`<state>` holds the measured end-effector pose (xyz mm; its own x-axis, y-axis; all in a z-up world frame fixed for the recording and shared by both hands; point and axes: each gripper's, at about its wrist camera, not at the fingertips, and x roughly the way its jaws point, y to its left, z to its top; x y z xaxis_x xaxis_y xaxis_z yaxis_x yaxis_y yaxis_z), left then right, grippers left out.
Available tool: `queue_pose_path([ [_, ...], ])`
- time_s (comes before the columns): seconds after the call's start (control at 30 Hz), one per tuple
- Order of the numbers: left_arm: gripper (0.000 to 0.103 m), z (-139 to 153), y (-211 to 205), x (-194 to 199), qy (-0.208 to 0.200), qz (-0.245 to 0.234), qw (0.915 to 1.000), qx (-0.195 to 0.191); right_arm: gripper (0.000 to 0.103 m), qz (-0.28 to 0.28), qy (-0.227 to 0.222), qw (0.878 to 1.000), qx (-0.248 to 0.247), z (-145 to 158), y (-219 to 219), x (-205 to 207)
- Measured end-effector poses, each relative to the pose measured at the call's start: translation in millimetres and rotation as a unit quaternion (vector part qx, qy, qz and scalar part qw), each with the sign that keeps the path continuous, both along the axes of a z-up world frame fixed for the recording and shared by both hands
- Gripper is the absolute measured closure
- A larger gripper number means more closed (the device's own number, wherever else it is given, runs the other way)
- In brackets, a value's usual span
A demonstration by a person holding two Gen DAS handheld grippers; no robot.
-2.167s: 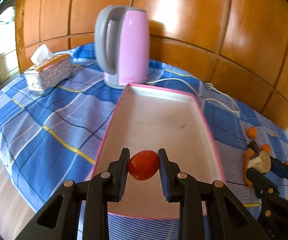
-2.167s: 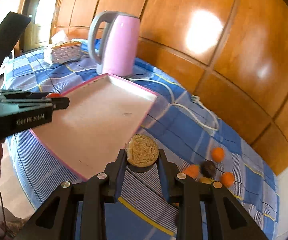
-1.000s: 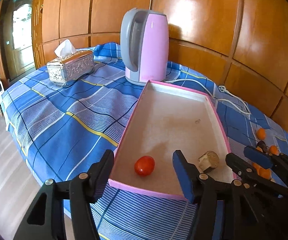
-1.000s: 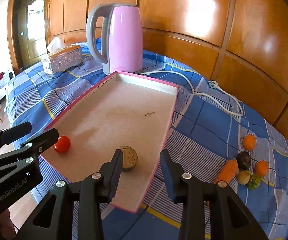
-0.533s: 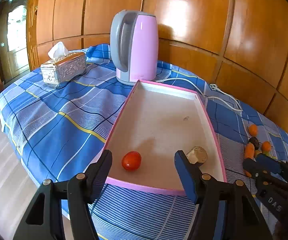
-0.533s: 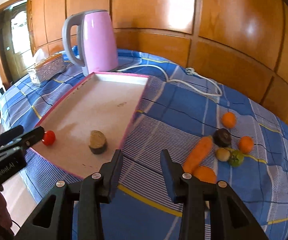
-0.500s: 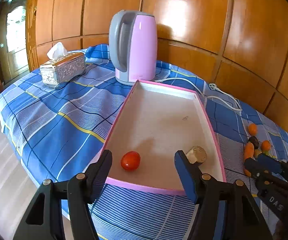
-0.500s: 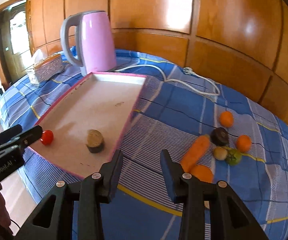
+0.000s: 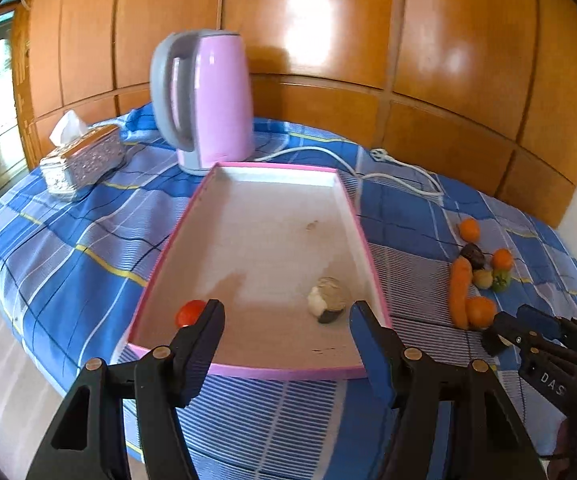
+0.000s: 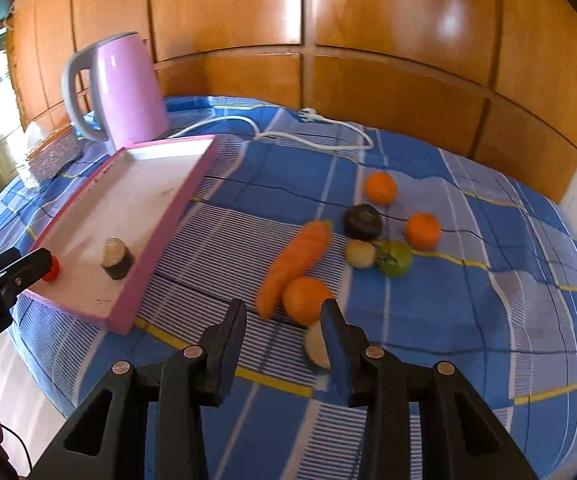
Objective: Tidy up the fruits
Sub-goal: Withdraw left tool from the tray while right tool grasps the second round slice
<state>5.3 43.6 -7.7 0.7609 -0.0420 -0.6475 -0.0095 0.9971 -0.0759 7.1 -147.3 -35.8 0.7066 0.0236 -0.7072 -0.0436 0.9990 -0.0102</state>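
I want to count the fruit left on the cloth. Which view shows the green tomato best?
The right wrist view: the green tomato lies unobstructed, stem visible, between a yellowish fruit and an orange. The left wrist view shows it only as a small green blob near the frame's right edge.

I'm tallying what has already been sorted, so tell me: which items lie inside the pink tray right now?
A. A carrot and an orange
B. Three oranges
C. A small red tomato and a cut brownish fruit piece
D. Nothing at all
C: the pink tray holds only the small red tomato and the cut brownish fruit piece; the carrot and the oranges lie outside it on the blue checked cloth.
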Motion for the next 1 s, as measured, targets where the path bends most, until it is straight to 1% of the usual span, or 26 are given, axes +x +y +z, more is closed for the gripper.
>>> queue_pose_path([
  [0.13,0.038,0.3,-13.4,-0.5,0.002,-0.019,0.9998,0.005,0.064,-0.017,0.003,1.0,0.006,-2.1,-13.3,-4.7],
  [0.27,0.038,0.3,-28.6,-0.5,0.003,-0.042,0.999,0.015,0.064,-0.027,0.005,1.0,0.01,-3.7,-22.8,-7.5],
  [0.43,0.038,-1.7,-42.8,1.6,0.009,-0.065,0.9977,0.02,0.063,-0.037,0.01,0.999,0.017,-7.3,-33.6,-10.7],
  [0.57,0.038,-5.7,-54.5,3.9,0.016,-0.086,0.9958,0.024,0.058,-0.044,0.015,0.999,0.025,-11.5,-41.7,-13.8],
  [0.7,0.038,-9.4,-62.8,4.7,0.022,-0.101,0.9943,0.026,0.057,-0.05,0.02,0.998,0.04,-15.5,-50.9,-16.2],
  [0.87,0.038,-12.9,-66.4,5.4,0.027,-0.11,0.9933,0.022,0.057,-0.047,0.023,0.997,0.058,-18.3,-54.7,-16.1],
  [1.0,0.038,-15.5,-69.7,5.8,0.032,-0.12,0.9921,0.018,0.057,-0.023,0.029,0.997,0.067,-22.6,-47.6,-13.0],
])
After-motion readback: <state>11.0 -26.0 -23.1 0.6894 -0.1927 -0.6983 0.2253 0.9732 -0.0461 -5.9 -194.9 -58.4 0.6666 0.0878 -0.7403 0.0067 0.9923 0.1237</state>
